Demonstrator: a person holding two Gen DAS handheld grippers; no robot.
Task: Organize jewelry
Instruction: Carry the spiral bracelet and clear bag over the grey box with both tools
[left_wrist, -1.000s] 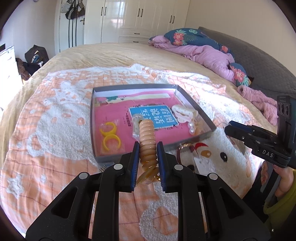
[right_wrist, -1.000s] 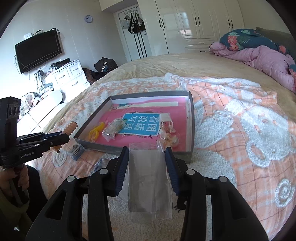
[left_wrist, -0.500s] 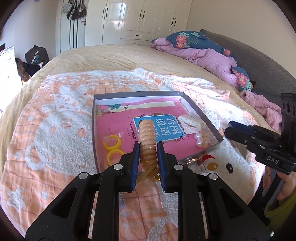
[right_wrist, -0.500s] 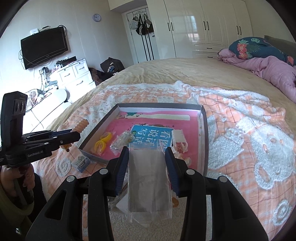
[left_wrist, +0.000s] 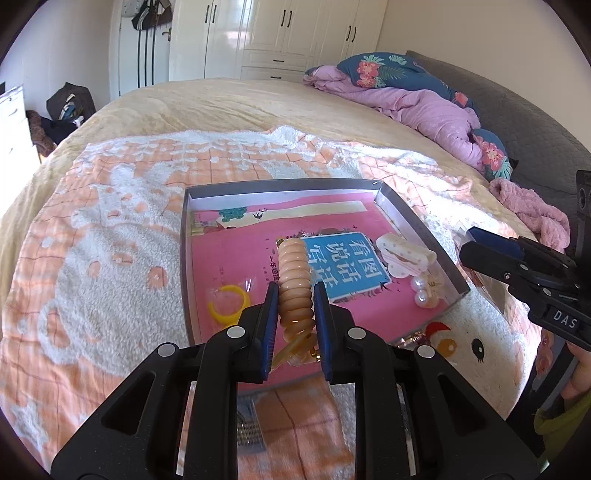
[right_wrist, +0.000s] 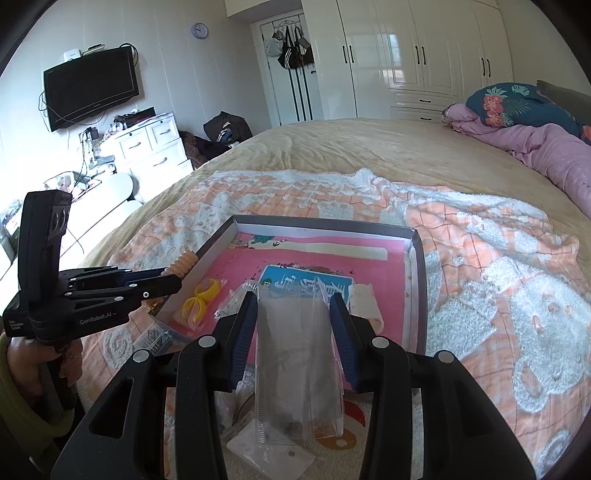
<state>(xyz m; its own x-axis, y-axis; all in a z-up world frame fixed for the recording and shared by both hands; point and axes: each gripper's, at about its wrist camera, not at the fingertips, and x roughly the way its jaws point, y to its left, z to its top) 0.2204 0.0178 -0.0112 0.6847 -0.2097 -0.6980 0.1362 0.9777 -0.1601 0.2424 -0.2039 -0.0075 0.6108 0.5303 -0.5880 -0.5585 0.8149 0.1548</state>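
I see a glossy, translucent plastic spiral hair tie (left_wrist: 294, 284), a clear shiny plastic bag (right_wrist: 297, 354), a fluffy terry blanket (left_wrist: 110, 236), and a matt grey cardboard tray (left_wrist: 417, 225) with a smooth printed liner.

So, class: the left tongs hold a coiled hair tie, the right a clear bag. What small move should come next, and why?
Probably bring the left tongs across so the coiled hair tie meets the clear bag in the right tongs. Both are gripped but apart, above the tray.
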